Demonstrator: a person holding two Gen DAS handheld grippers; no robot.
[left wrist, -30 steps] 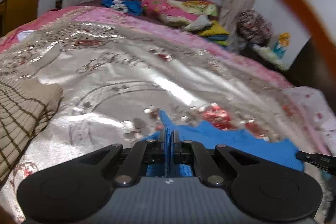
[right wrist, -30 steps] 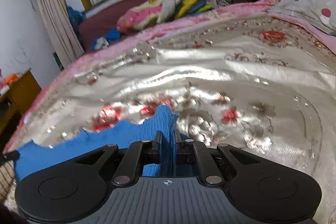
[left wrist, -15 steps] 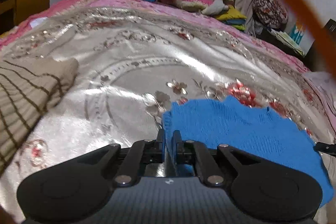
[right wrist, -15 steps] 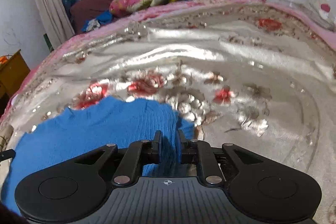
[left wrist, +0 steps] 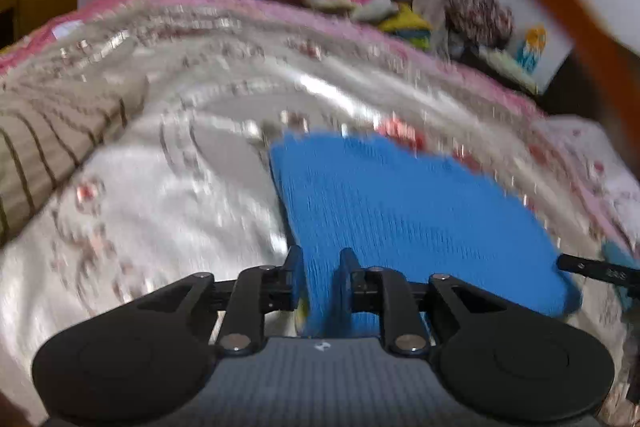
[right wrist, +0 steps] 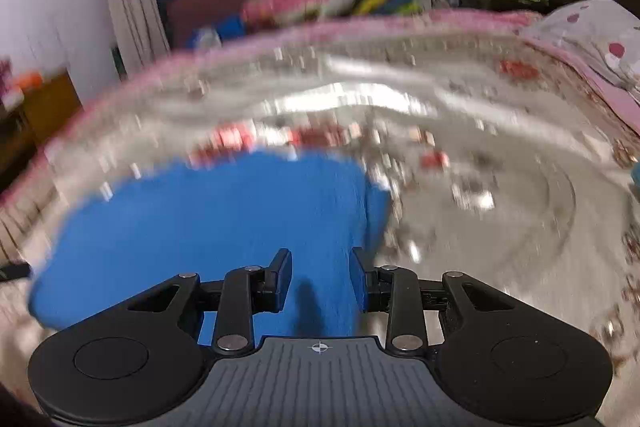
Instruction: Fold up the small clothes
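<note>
Jaws standing apart on the left gripper (left wrist: 320, 277) in the left wrist view, having just been opening, with a strip of the blue knit garment (left wrist: 400, 211) between them but no pad visibly pressing on it. Looks like a release after laying the fold down. Garment spread flat on the shiny silver bedspread (left wrist: 160, 195), running from right under the jaws away forward and off to the right. Near-left corner sitting right at this gripper. Striped beige cloth (left wrist: 48, 147) off to the left, well apart from the blue piece. Thin black tip of the other tool (left wrist: 592, 269) poking in at the garment's far right edge. Everything a bit motion-blurred.

Over to the right wrist view: same story. Right gripper (right wrist: 320, 277) jaws apart too, also just opening, blue knit lying between them and not pinched. Here the garment (right wrist: 208, 227) stretches forward and out to the left, its right edge just beside the right-hand jaw, bare bedspread (right wrist: 500, 227) beyond.

So: long axis lying crosswise between the two hands, each gripper at its own near corner, neither really closer. Probably next fold needs a fresh grab on an end.
</note>
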